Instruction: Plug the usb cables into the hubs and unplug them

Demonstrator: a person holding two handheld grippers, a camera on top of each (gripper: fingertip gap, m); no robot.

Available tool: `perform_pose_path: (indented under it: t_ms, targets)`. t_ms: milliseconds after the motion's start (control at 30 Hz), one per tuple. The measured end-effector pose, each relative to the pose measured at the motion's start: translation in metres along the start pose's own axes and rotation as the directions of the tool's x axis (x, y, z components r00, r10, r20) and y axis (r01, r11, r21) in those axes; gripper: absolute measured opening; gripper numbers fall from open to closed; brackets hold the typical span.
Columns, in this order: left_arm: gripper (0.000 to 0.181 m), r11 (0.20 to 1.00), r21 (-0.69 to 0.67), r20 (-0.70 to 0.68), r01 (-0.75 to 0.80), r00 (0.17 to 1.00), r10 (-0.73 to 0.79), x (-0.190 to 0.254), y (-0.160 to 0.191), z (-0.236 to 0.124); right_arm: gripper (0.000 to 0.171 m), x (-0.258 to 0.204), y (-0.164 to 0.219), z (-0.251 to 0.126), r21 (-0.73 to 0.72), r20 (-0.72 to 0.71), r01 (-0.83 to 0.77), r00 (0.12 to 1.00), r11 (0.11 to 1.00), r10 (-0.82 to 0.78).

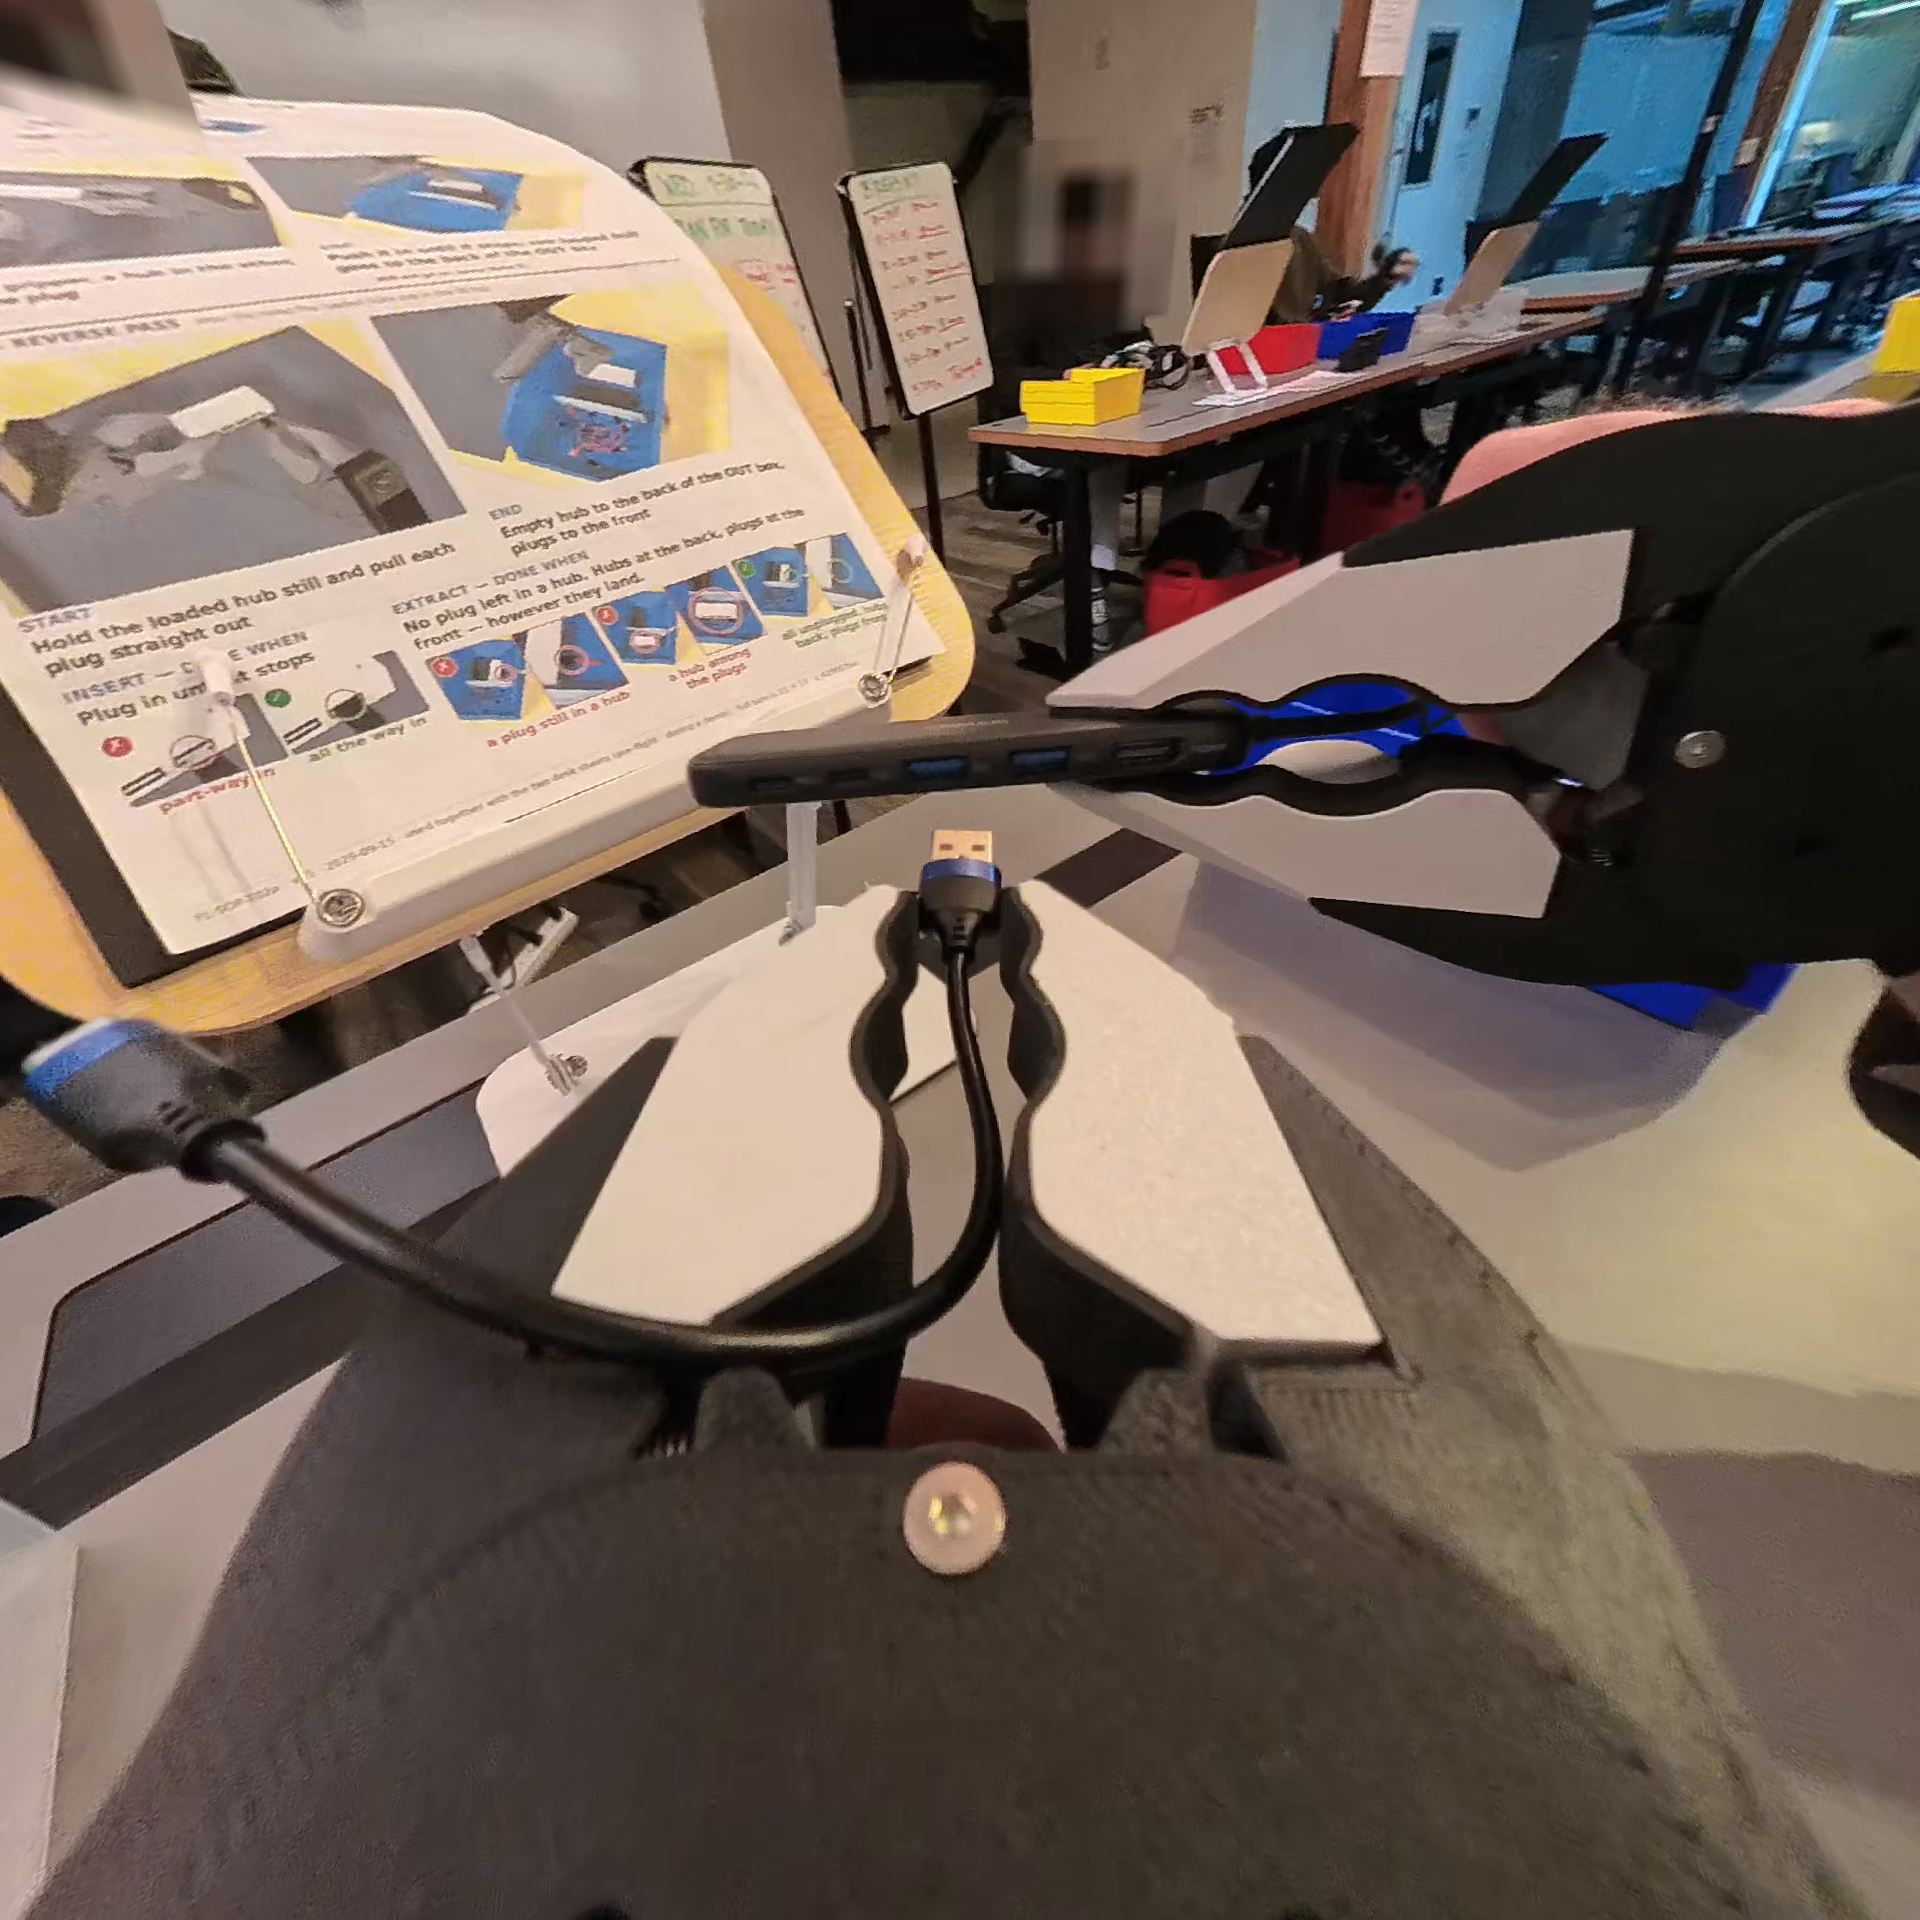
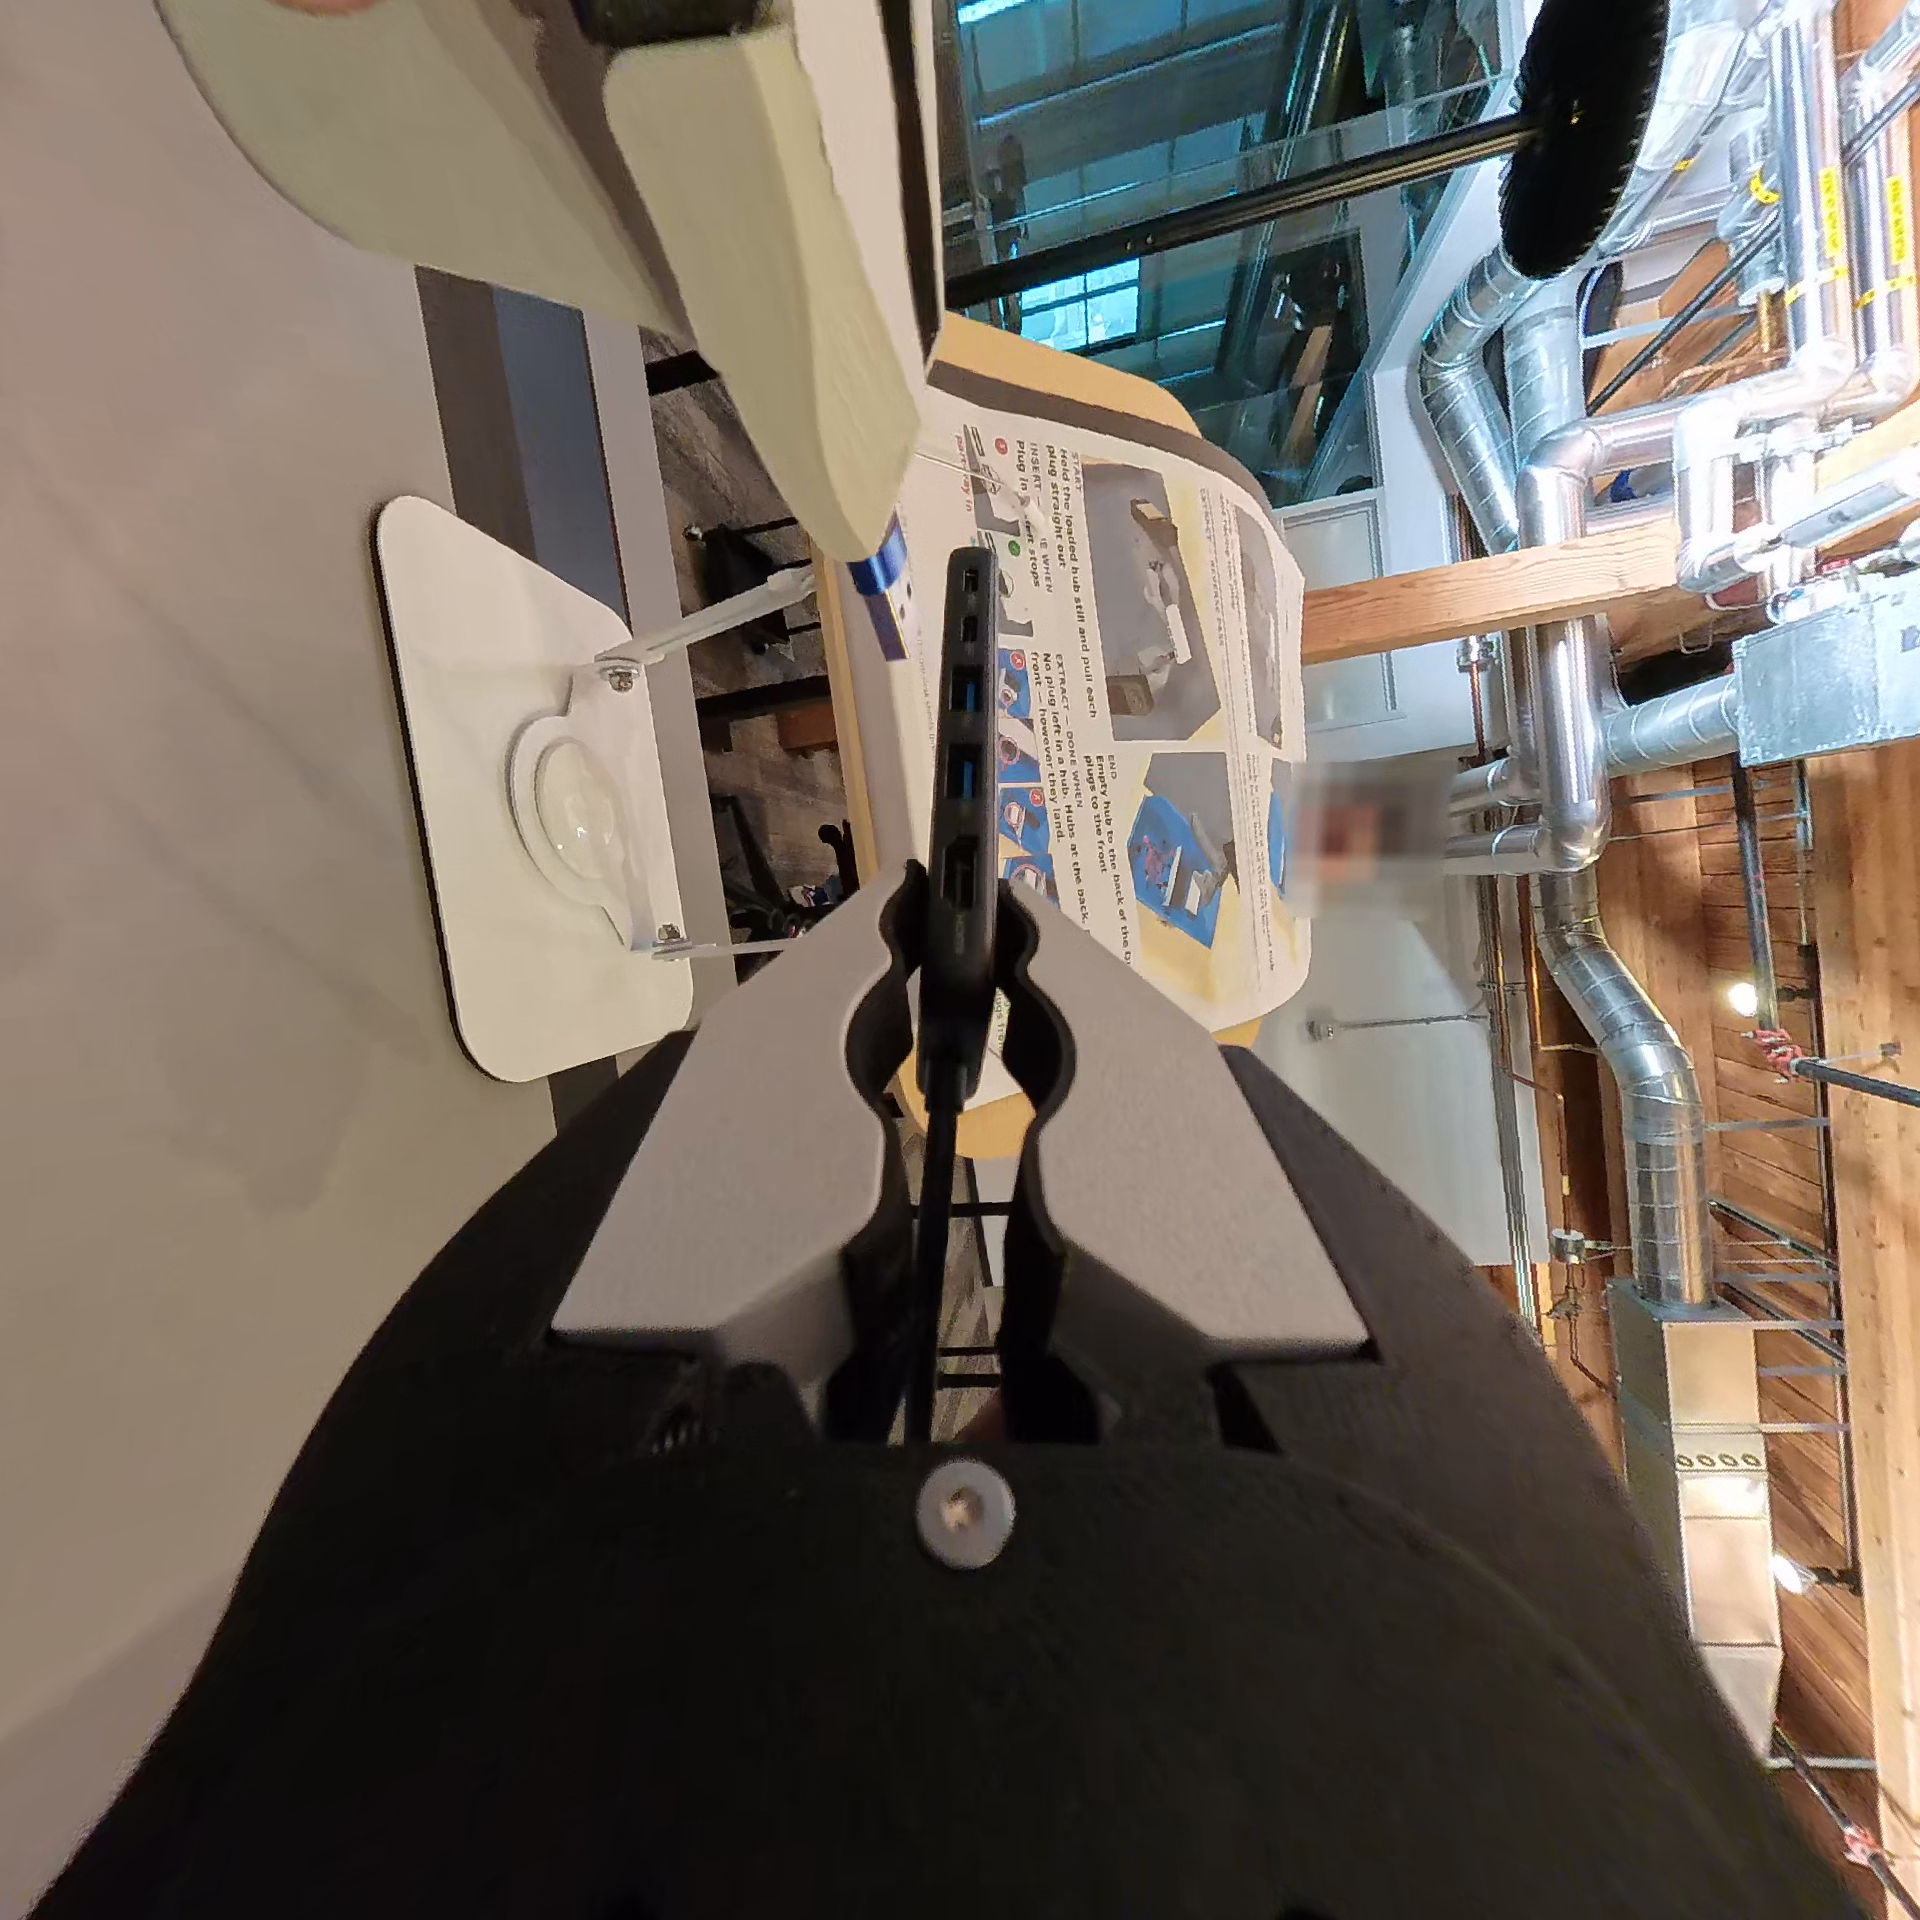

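My left gripper [image 1: 958, 906] is shut on a black USB cable [image 1: 961, 894] just behind its blue-ringed plug, whose metal tip points at the hub a short gap away. The cable loops back to a second blue-ringed plug [image 1: 114, 1091] hanging at the left. My right gripper [image 2: 958, 935] is shut on a slim black USB hub [image 2: 966, 748] by its cable end; in the left wrist view the hub [image 1: 935, 764] lies level, its row of ports with two blue sockets facing the plug. The left gripper's finger [image 2: 769, 312] and blue plug ring [image 2: 878, 566] show beside the hub.
An instruction sheet on a tilted wooden board [image 1: 436, 499] stands behind the hub on a white base plate [image 2: 520, 769] on the grey table [image 1: 1558, 1195]. A blue bin [image 1: 1683, 997] sits under the right gripper. Farther tables hold yellow, red and blue bins [image 1: 1081, 395]. About 6 centimetres separates my left fingertips from my right.
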State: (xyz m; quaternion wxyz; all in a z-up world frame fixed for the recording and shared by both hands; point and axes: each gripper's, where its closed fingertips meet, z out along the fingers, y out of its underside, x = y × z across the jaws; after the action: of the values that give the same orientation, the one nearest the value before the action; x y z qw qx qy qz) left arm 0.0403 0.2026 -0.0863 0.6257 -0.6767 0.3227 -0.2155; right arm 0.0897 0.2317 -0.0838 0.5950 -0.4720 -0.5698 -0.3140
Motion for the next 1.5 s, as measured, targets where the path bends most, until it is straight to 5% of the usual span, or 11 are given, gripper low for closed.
perform_pose_path:
  t_ms: [1500]
  targets:
    - [0.015,0.999,-0.036,-0.125,-0.03,0.992,0.025,0.013,-0.004,-0.006,0.009,-0.006,-0.004,0.0,-0.033,-0.016,0.095,0.995,0.995,-0.095]
